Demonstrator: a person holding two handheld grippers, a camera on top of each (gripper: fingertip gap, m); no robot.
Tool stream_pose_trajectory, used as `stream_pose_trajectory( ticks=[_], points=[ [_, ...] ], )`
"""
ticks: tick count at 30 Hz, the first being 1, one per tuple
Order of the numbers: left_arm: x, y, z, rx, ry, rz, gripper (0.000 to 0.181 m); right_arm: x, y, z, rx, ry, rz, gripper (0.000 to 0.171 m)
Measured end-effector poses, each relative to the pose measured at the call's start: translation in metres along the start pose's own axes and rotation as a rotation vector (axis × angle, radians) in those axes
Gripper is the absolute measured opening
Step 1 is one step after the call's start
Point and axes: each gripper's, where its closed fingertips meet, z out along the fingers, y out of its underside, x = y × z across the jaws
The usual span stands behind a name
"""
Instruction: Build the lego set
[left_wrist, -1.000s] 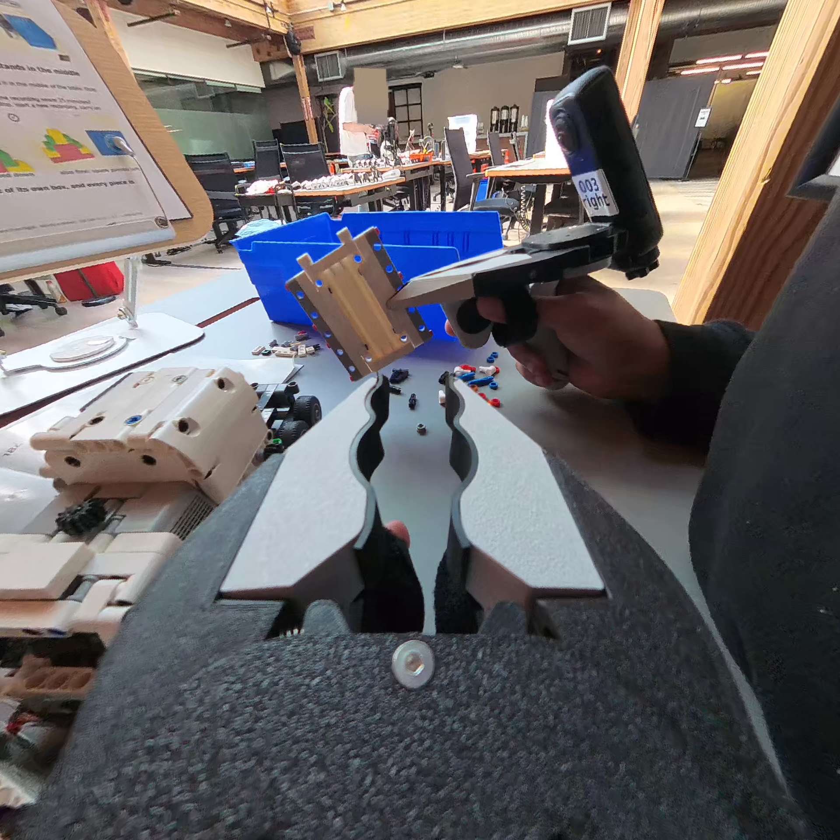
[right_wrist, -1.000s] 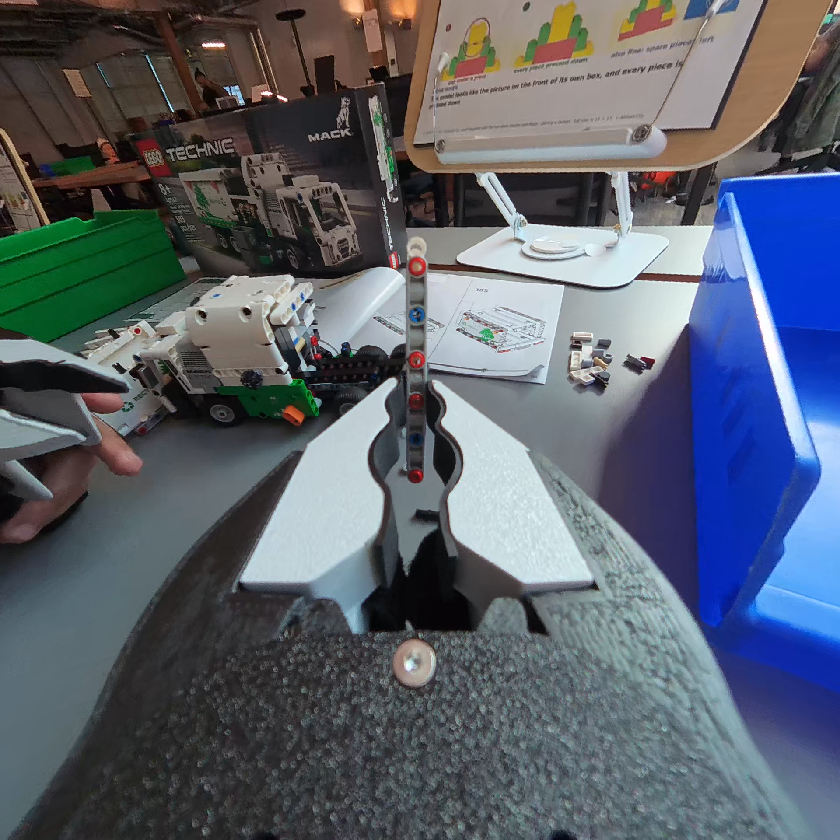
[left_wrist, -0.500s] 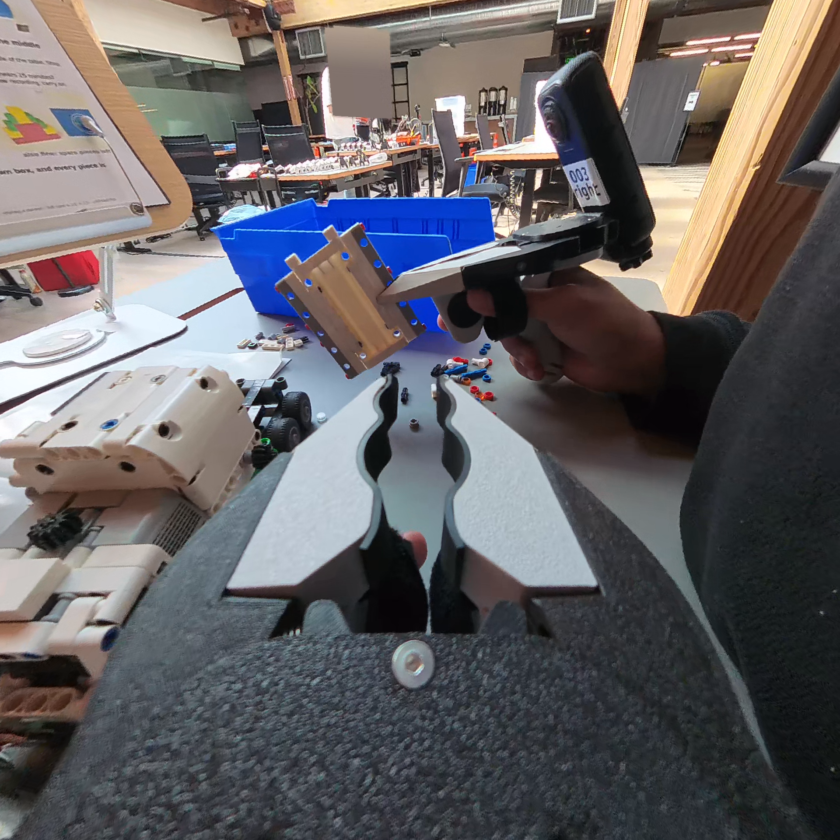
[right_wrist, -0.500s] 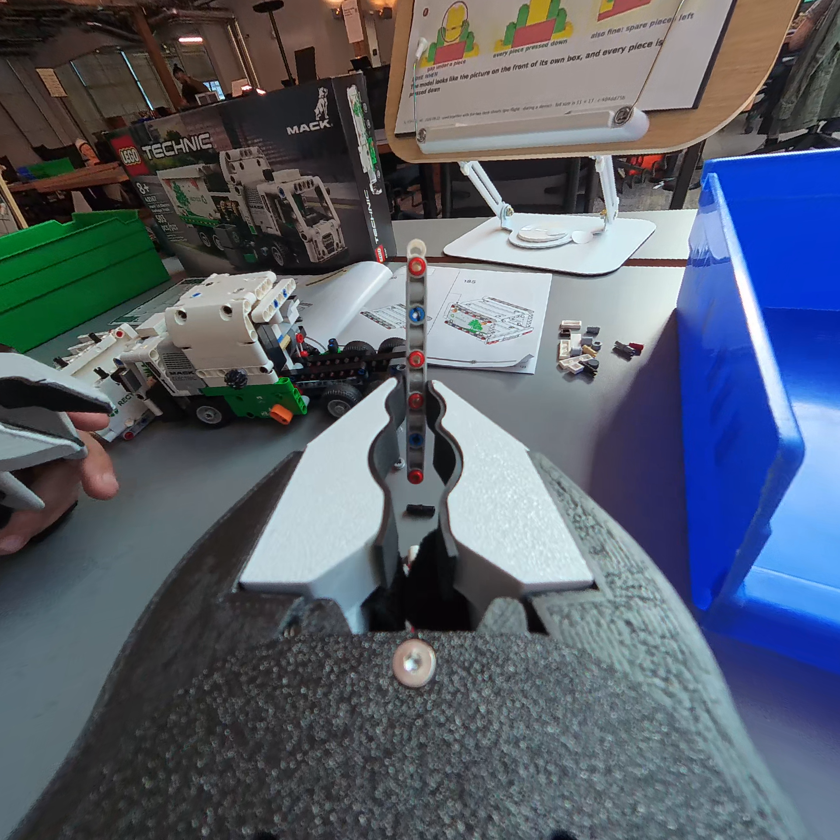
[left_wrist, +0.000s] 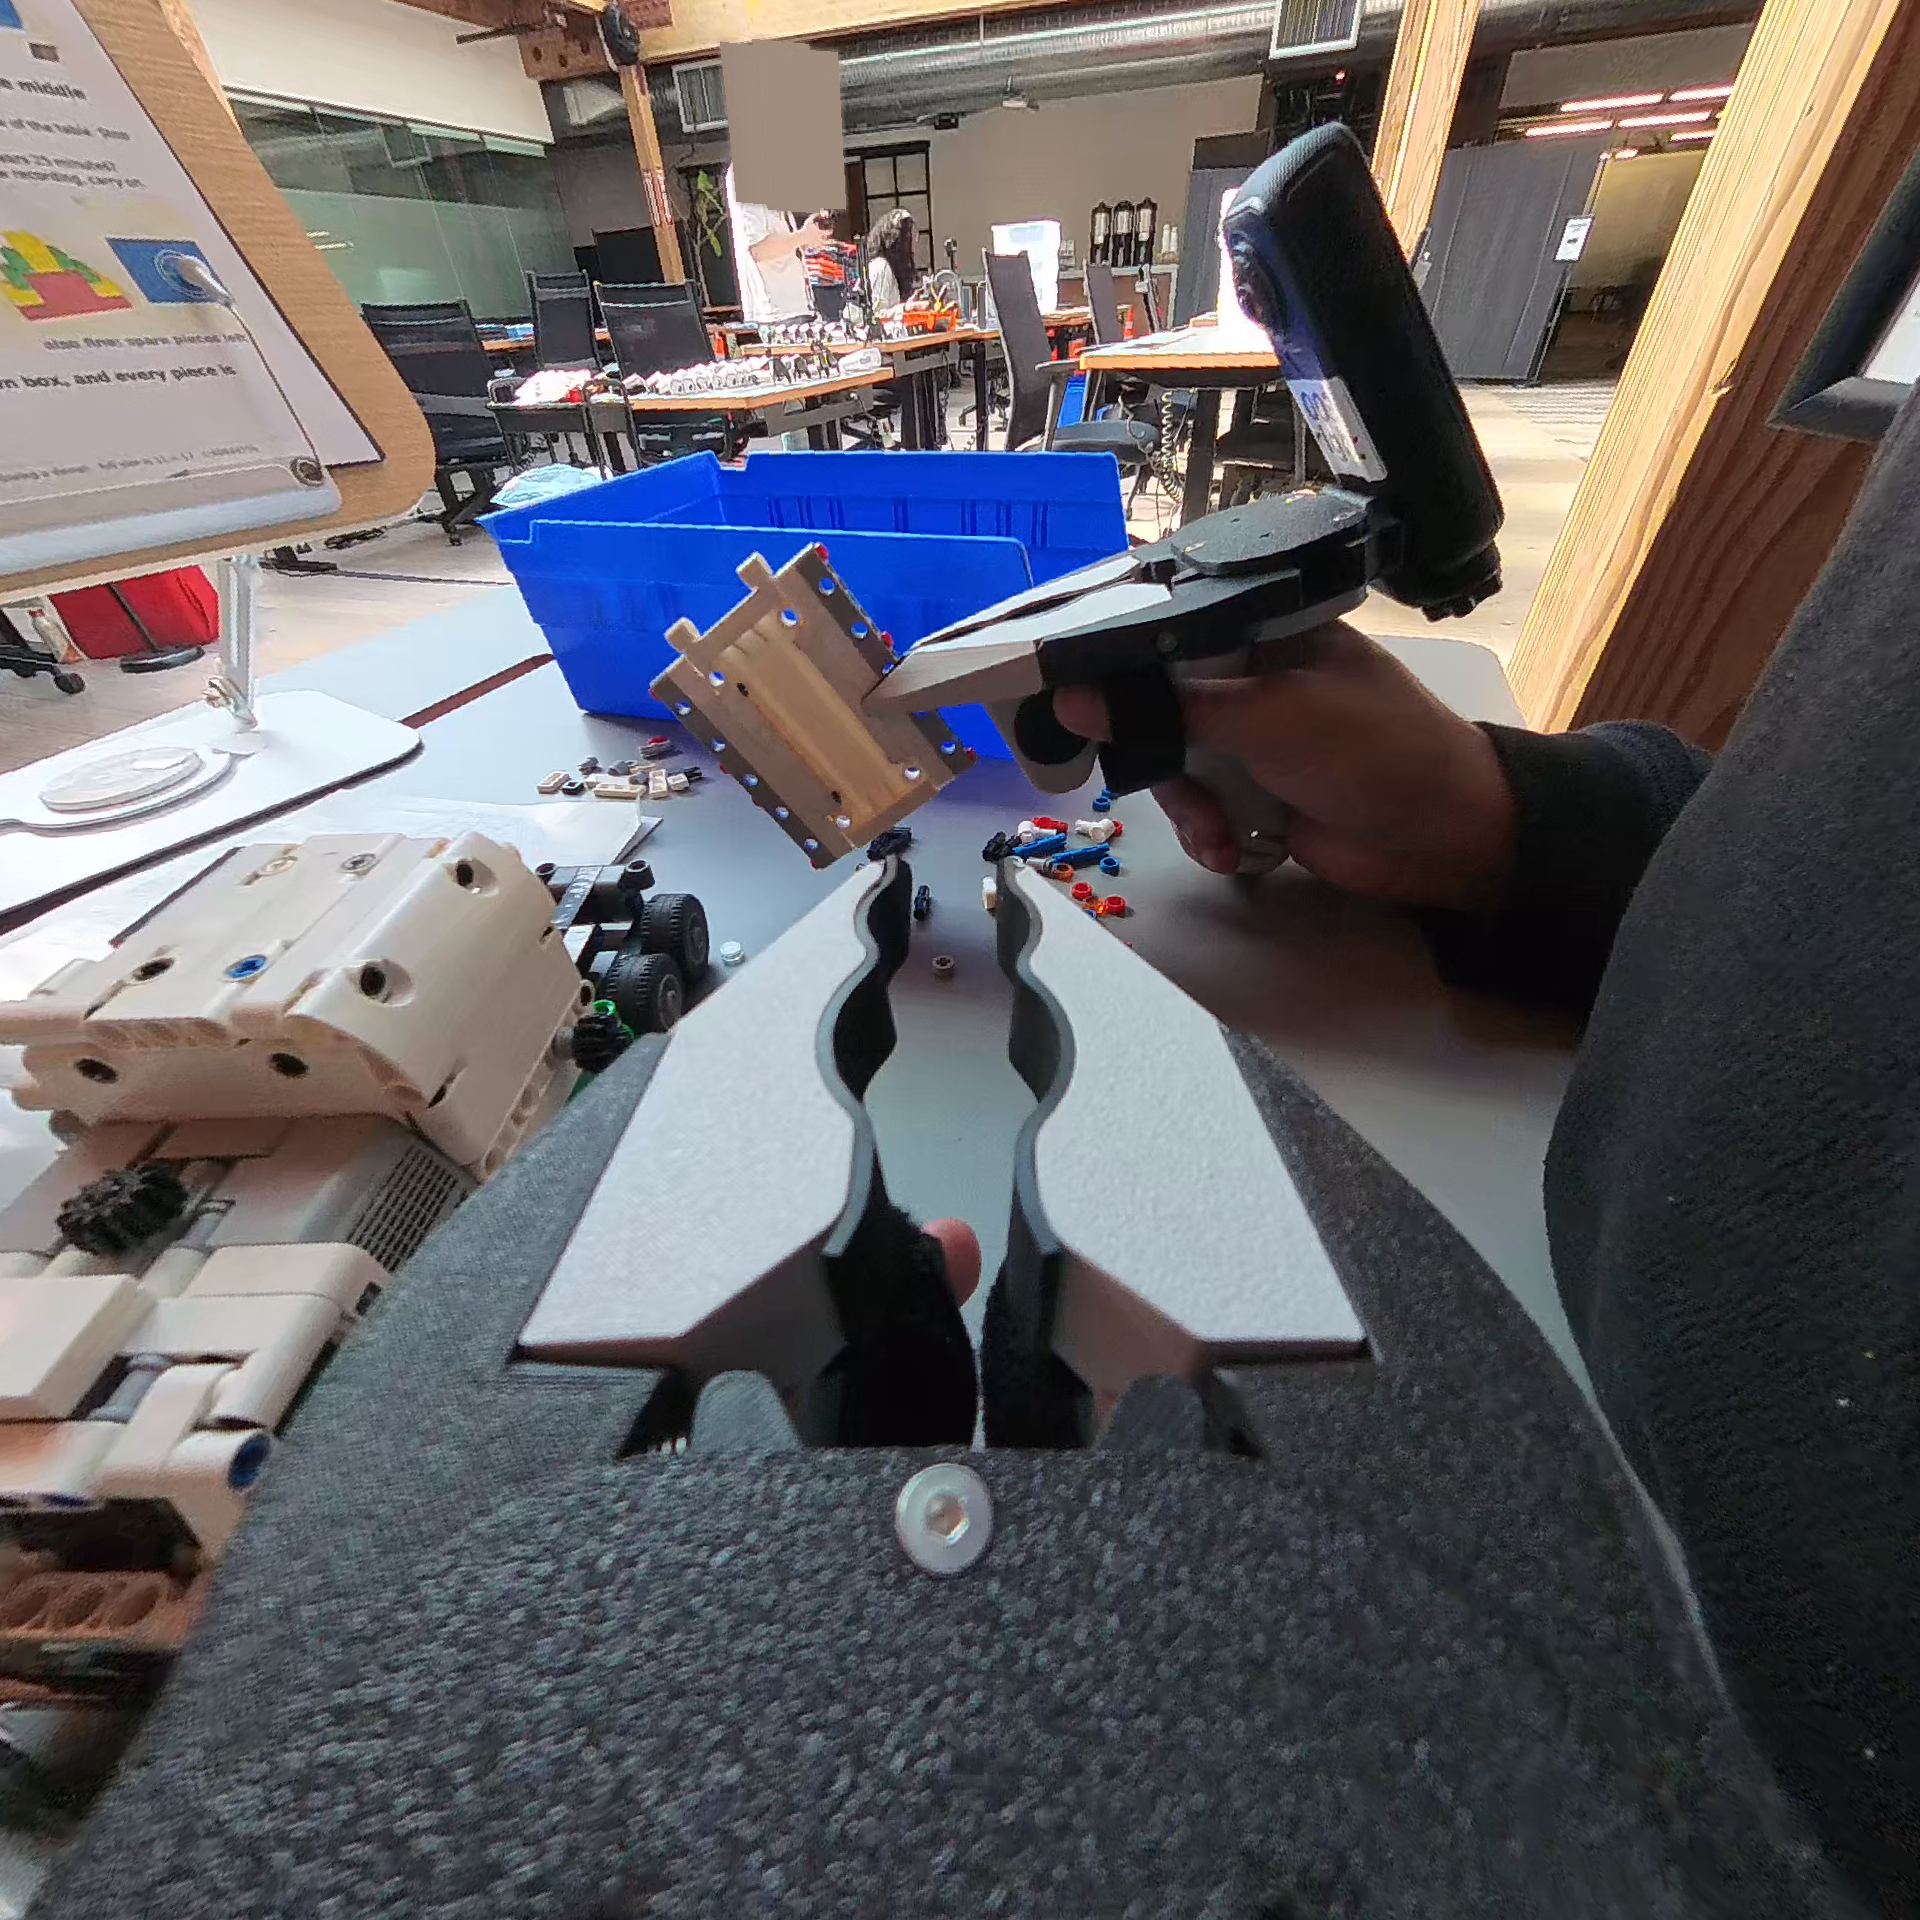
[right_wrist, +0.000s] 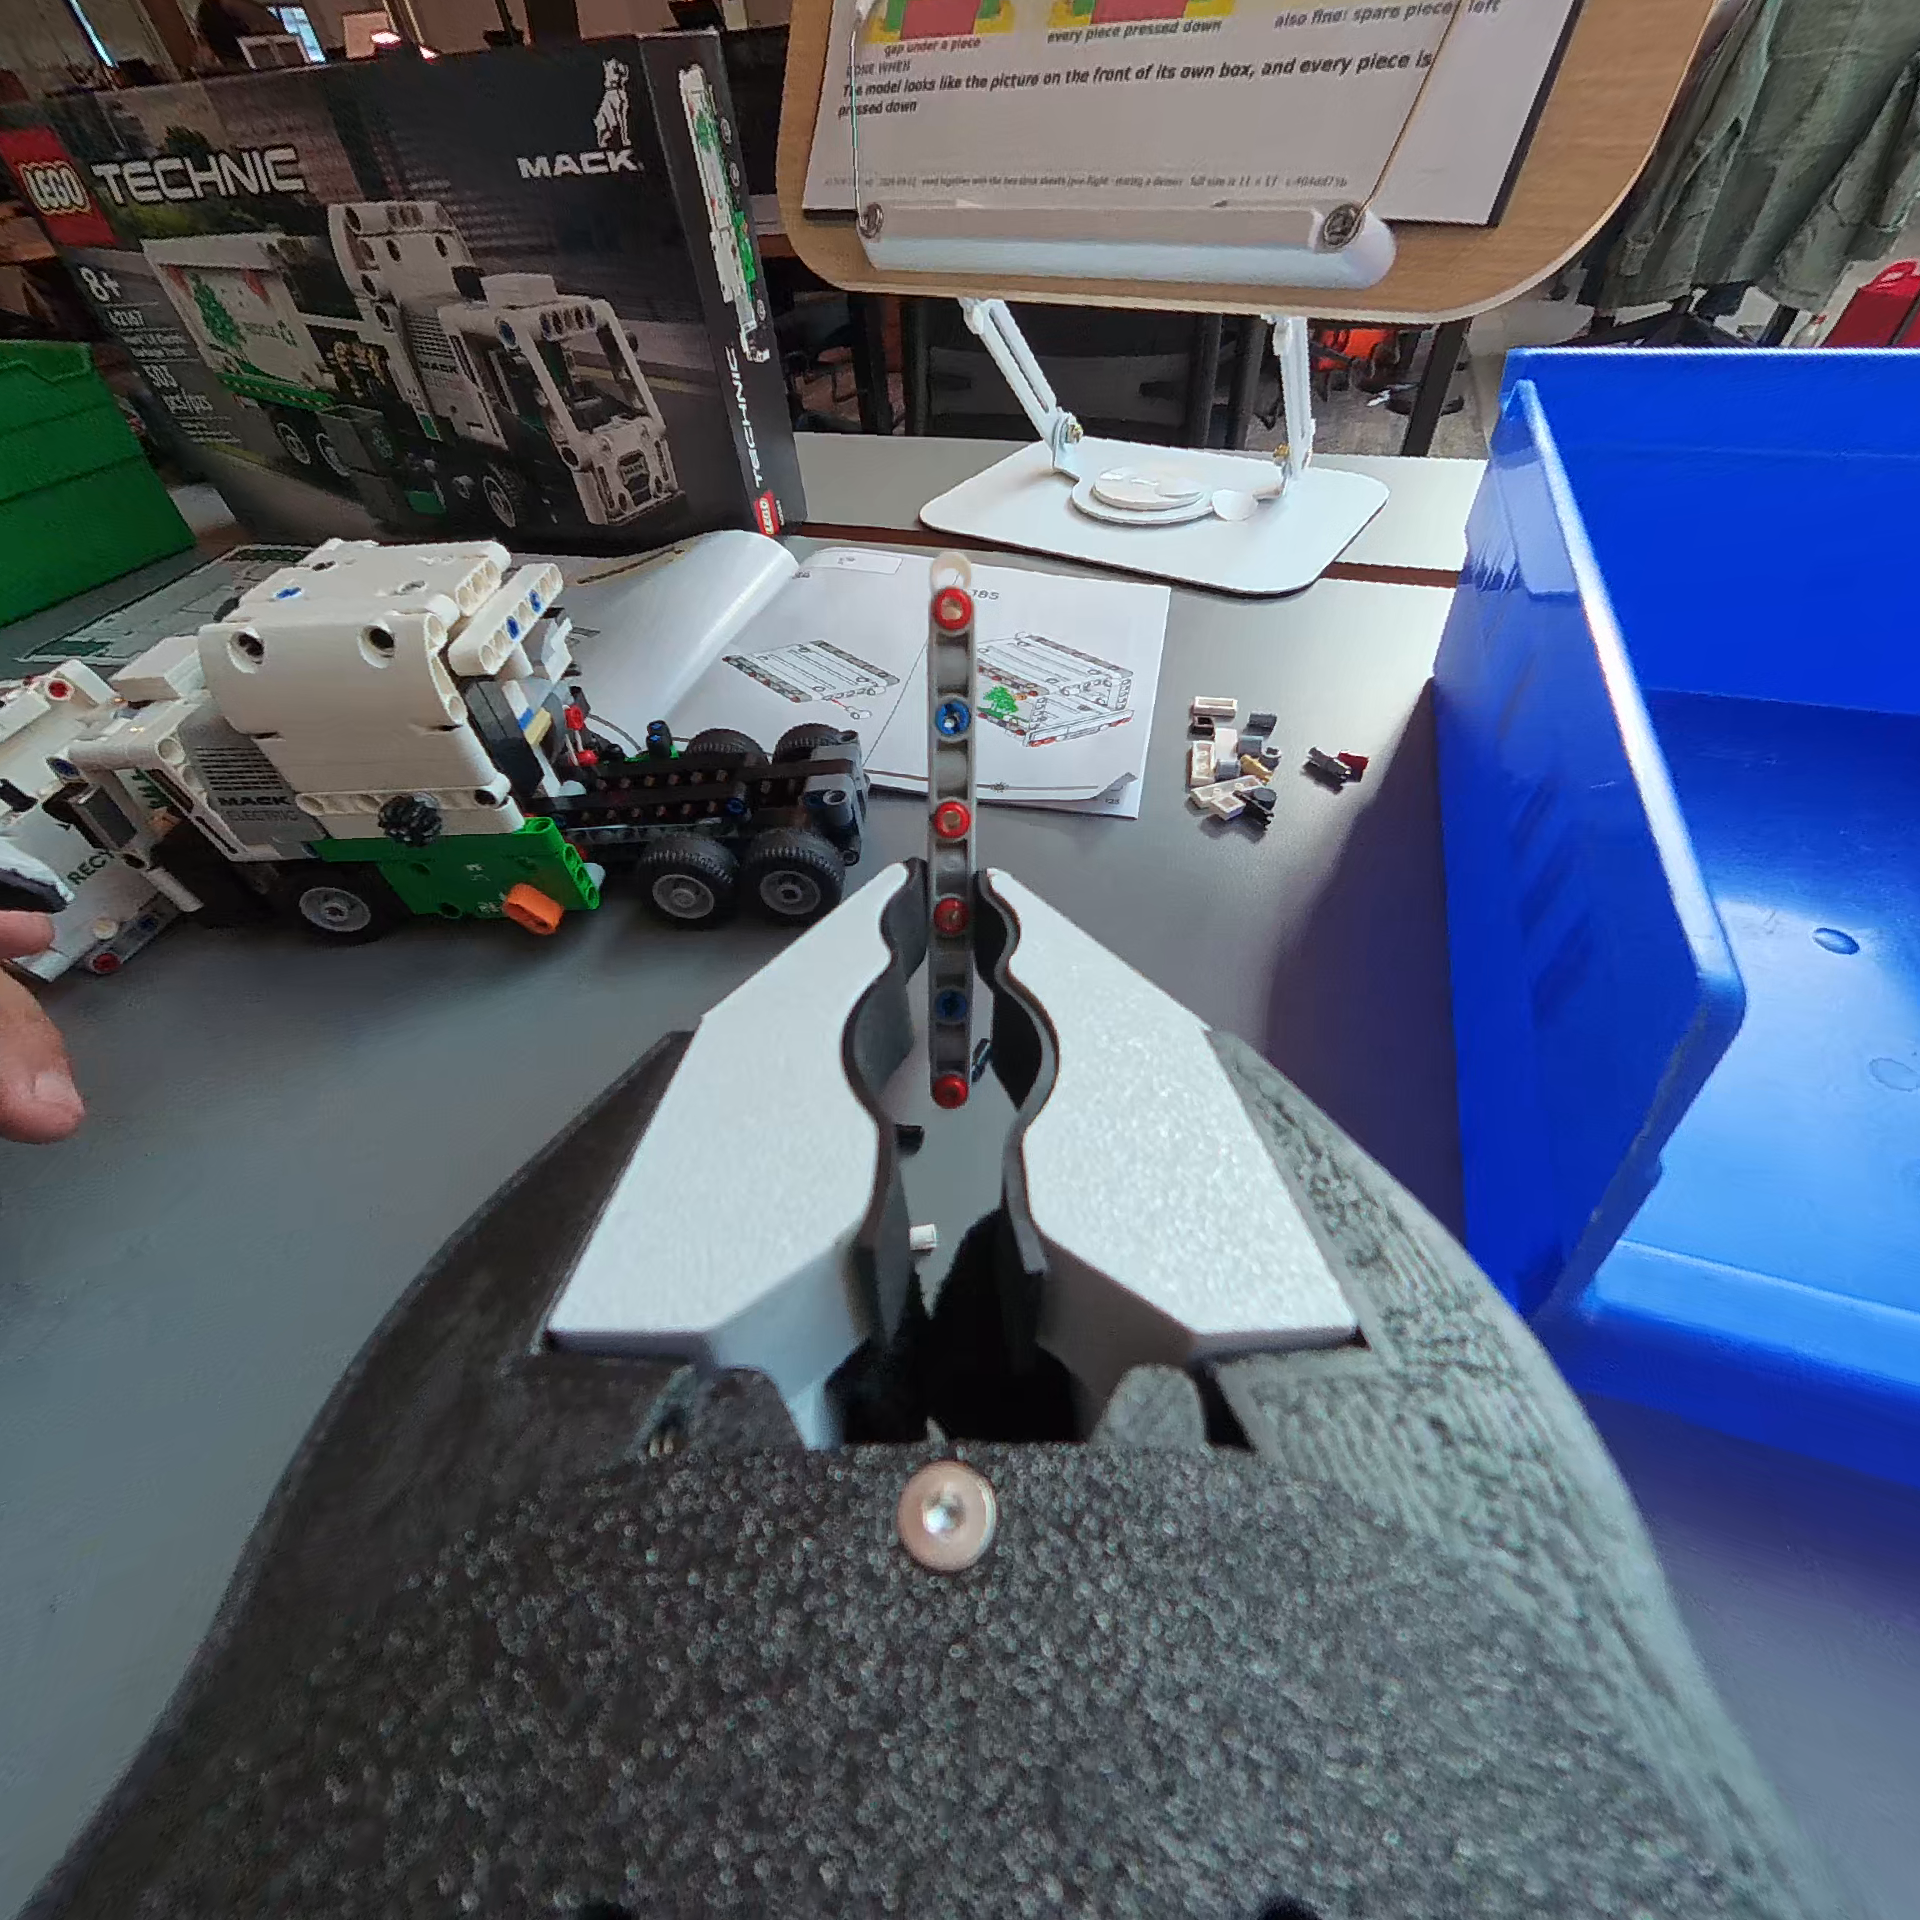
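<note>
The right tongs (right_wrist: 948, 914) were closed on a flat white-and-grey panel assembly (left_wrist: 805, 717), gripped at one edge and held in the air above the worktop (right_wrist: 312, 1143); in the right wrist view the panel was seen edge-on as a thin grey beam studded with red and blue pins. The left tongs (left_wrist: 948, 883) were parted by a modest gap, nothing between them, and were held low over the worktop just below and in front of the tilted panel, close to it but not touching.

The step in hand was judged to be the carrying of a finished side panel toward the model. The partly built truck (right_wrist: 436, 769), with white cab, green base and black rear chassis on wheels, stood to the left of the panel and well apart from it, its bare rear frame apparently awaiting bodywork. The next move would probably call for the panel to be turned, its pins lined up with the holes in the chassis, and the truck steadied by the left tongs while it was pressed home.

Further out, an open instruction booklet (right_wrist: 935, 665) lay behind the truck, a small heap of loose pieces (right_wrist: 1236, 758) beside it, scattered red and blue pins (left_wrist: 1070, 852) near the left tongs, and a blue bin (right_wrist: 1662, 831) stood at the right.
</note>
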Motion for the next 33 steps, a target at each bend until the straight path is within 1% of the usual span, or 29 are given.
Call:
stream_pose_trajectory(
  ticks=[15,27,29,33],
  points=[
    [0.001,0.002,0.001,-0.011,0.007,0.004,0.013,-0.006,-0.003,-0.001,0.017,-0.016,-0.034,0.006],
    [0.001,0.002,0.002,-0.016,0.009,0.001,0.013,-0.009,-0.004,0.000,0.023,-0.044,-0.022,0.006],
    [-0.001,0.002,0.002,-0.016,0.005,-0.014,0.014,-0.015,-0.008,-0.001,0.054,-0.094,0.003,0.006],
    [-0.016,-0.003,-0.002,0.023,-0.024,-0.115,0.020,-0.045,-0.035,-0.017,0.203,-0.391,0.190,0.006]
  ],
)
